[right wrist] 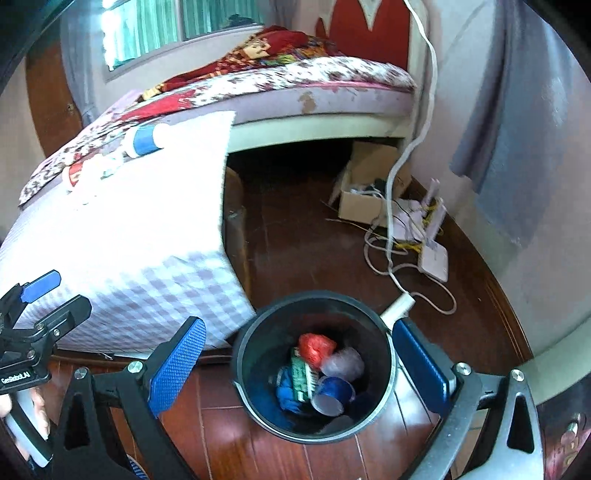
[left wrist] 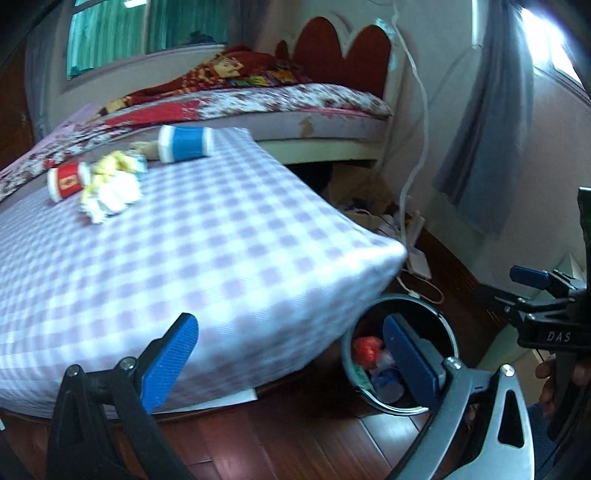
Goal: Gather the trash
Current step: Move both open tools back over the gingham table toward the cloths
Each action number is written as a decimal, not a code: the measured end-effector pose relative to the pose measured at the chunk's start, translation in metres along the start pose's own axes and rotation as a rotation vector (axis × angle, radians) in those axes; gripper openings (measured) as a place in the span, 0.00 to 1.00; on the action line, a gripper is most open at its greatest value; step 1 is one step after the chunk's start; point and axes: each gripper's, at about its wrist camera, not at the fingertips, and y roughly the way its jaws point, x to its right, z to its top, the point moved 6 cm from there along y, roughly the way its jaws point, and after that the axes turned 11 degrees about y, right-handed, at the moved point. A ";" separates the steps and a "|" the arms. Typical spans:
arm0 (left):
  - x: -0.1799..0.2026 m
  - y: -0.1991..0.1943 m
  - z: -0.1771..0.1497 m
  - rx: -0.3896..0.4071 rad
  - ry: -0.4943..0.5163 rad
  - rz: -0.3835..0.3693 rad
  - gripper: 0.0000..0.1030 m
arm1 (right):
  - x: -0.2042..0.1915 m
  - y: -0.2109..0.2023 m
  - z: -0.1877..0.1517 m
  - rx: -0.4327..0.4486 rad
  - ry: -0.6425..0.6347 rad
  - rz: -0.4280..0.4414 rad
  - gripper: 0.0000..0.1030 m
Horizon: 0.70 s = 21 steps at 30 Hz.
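Both my grippers, left (left wrist: 288, 354) and right (right wrist: 299, 363), were wide and empty. The wad (left wrist: 110, 188) at my left's 10 o'clock looked light and squishy; I'd pinch its middle, bin (right wrist: 258, 332) below.

A home bedroom (wood floor (right wrist: 295, 236)): bed (left wrist: 325, 122), curtained window (left wrist: 110, 33)

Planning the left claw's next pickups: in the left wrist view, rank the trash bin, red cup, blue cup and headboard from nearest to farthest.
1. Trash bin, low right on the floor.
2. Red cup, left on the checked cloth.
3. Blue cup, farther back.
4. Headboard, top, against the wall.
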 end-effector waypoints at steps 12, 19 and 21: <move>-0.130 -0.033 -0.004 0.024 -0.118 0.204 0.98 | -0.123 0.006 0.036 0.022 -0.113 0.143 0.99; -0.212 -0.040 -0.023 -0.001 -0.213 0.311 0.98 | -0.228 0.030 0.052 0.015 -0.197 0.254 0.99; -0.235 -0.039 -0.028 -0.005 -0.238 0.330 0.98 | -0.260 0.041 0.055 0.005 -0.226 0.281 0.99</move>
